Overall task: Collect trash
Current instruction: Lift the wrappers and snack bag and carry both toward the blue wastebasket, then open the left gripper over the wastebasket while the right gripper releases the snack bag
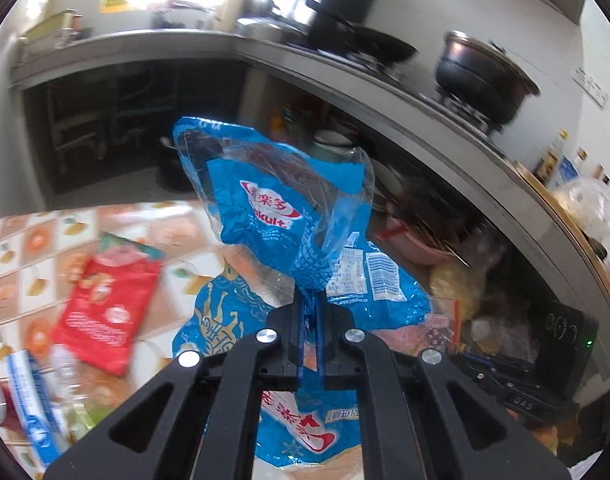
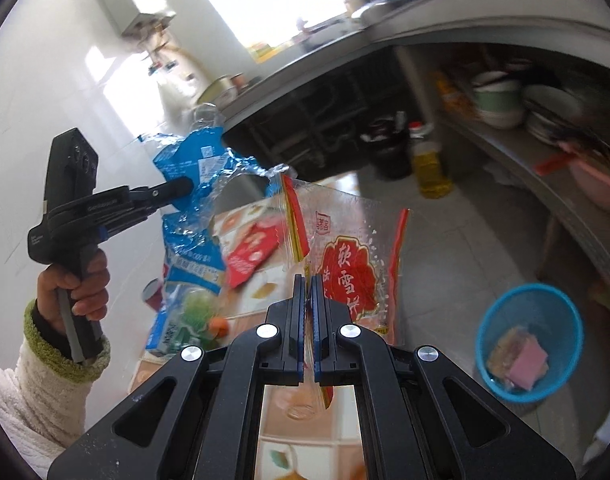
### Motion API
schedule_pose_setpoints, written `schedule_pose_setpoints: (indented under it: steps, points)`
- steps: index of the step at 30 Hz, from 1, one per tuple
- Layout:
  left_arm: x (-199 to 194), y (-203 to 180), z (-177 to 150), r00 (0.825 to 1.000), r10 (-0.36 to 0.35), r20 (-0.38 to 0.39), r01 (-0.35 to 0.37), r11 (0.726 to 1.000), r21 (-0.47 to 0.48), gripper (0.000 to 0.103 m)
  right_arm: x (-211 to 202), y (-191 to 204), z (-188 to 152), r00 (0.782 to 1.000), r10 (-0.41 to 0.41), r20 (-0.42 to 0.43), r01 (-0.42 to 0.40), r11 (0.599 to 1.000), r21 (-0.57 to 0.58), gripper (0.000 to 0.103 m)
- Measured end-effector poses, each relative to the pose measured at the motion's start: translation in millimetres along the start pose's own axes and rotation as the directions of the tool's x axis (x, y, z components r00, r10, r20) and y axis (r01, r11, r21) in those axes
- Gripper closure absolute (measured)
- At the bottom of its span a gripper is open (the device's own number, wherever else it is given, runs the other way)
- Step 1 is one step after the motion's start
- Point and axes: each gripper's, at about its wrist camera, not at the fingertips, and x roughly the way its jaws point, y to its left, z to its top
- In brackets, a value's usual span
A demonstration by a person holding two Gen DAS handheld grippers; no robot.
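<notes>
The left gripper [image 1: 310, 300] is clamped on a crumpled blue Yakult wrapper [image 1: 289, 216], its fingers pressed together with the plastic film pinched between them, in the left wrist view. The wrapper rises above the fingertips and hangs in the air over a desk [image 1: 21, 264] covered in an orange-and-white patterned cloth. On that desk lie a red snack packet [image 1: 109, 304], a second blue wrapper [image 1: 217, 320] and, at the near left edge, a blue-and-white carton [image 1: 33, 404]. Behind runs a grey kitchen counter [image 1: 345, 76] bearing a black wok [image 1: 369, 44] and a dark lidded pot [image 1: 485, 76].

In the right wrist view, the right gripper [image 2: 308, 292] is closed on a clear snack bag with a red label [image 2: 345, 248], the bag's film nipped between the blue-padded fingers and standing up above them. To the left, a hand [image 2: 79, 288] in a white fleecy sleeve [image 2: 37, 392] with a green cuff holds the left gripper [image 2: 185, 188], which carries the blue Yakult wrapper [image 2: 193, 164] aloft. The red snack packet [image 2: 249, 252] lies on the patterned desk [image 2: 241, 216] between the two bags. On the tiled floor at lower right stands a blue plastic waste basket [image 2: 501, 312], with a pink piece and pale scraps inside. A bottle of yellow oil [image 2: 429, 164] stands on the floor beneath the counter.
</notes>
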Motion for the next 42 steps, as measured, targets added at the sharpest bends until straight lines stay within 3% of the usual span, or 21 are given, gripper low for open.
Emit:
schedule_pose_setpoints:
  steps: [7, 9, 11, 13, 15, 17, 19, 22, 24, 26, 29, 32, 37, 40, 42]
  points:
    - [79.7, -80.1, 3.2, 0.986, -0.131, -0.104, 0.138, 0.988, 0.067, 0.099, -41.7, -65.2, -20.5, 0.987, -0.154, 0.047, 0.145, 0.977, 0.155, 0.101]
    - [106.2, -100.0, 1.7, 0.974, -0.178, -0.140, 0.188, 0.980, 0.061, 0.099, -50.5, -85.5, -29.8, 0.980, -0.196, 0.045, 0.183, 0.962, 0.203, 0.101]
    - [139.6, -121.1, -2.7, 0.950, -0.251, -0.188, 0.261, 0.965, 0.028, 0.099, -55.4, -101.8, -37.3, 0.973, -0.227, 0.035, 0.212, 0.947, 0.242, 0.101]
    - [167.5, -132.7, -7.2, 0.920, -0.328, -0.217, 0.329, 0.944, -0.031, 0.099, -57.9, -115.9, -44.6, 0.967, -0.253, 0.017, 0.238, 0.930, 0.279, 0.101]
    - [202.8, -140.2, -12.2, 0.878, -0.411, -0.247, 0.391, 0.912, -0.127, 0.099, -60.5, -132.4, -54.1, 0.960, -0.278, 0.000, 0.265, 0.913, 0.310, 0.101]
    - [248.2, -138.8, -22.4, 0.820, -0.501, -0.277, 0.429, 0.858, -0.282, 0.099, -60.5, -145.9, -60.8, 0.955, -0.295, -0.015, 0.283, 0.900, 0.332, 0.101]
    - [299.7, -126.6, -39.2, 0.763, -0.577, -0.289, 0.410, 0.779, -0.474, 0.099, -59.8, -159.2, -67.0, 0.953, -0.301, -0.033, 0.292, 0.885, 0.363, 0.101]
    - [359.0, -110.6, -65.6, 0.708, -0.641, -0.295, 0.335, 0.673, -0.659, 0.099, -59.8, -176.2, -72.6, 0.950, -0.310, -0.047, 0.302, 0.866, 0.398, 0.101]
    - [397.4, -104.0, -84.1, 0.687, -0.647, -0.330, 0.264, 0.645, -0.717, 0.099, -56.9, -185.9, -74.5, 0.952, -0.302, -0.054, 0.296, 0.856, 0.423, 0.101]
    - [422.4, -99.3, -98.5, 0.691, -0.615, -0.379, 0.187, 0.659, -0.728, 0.099, -52.6, -192.3, -72.2, 0.952, -0.300, -0.059, 0.295, 0.851, 0.435, 0.101]
    - [453.1, -93.7, -109.7, 0.711, -0.534, -0.458, 0.098, 0.720, -0.687, 0.099, -45.4, -208.2, -67.5, 0.958, -0.282, -0.059, 0.276, 0.843, 0.462, 0.101]
    - [476.9, -83.9, -126.7, 0.715, -0.479, -0.509, 0.023, 0.744, -0.668, 0.099, -35.9, -223.9, -63.7, 0.968, -0.244, -0.060, 0.240, 0.826, 0.509, 0.101]
    - [503.8, -67.7, -145.6, 0.705, -0.413, -0.577, -0.064, 0.772, -0.632, 0.099, -18.3, -238.4, -52.1, 0.966, -0.246, -0.073, 0.246, 0.809, 0.533, 0.101]
    - [512.5, -66.0, -148.7, 0.700, -0.322, -0.637, -0.115, 0.830, -0.546, 0.099, -19.4, -237.6, -42.2, 0.964, -0.261, -0.046, 0.245, 0.813, 0.528, 0.101]
    - [519.8, -63.8, -152.5, 0.686, -0.301, -0.662, -0.125, 0.848, -0.515, 0.099, -16.7, -238.1, -35.0, 0.967, -0.252, -0.028, 0.230, 0.822, 0.521, 0.101]
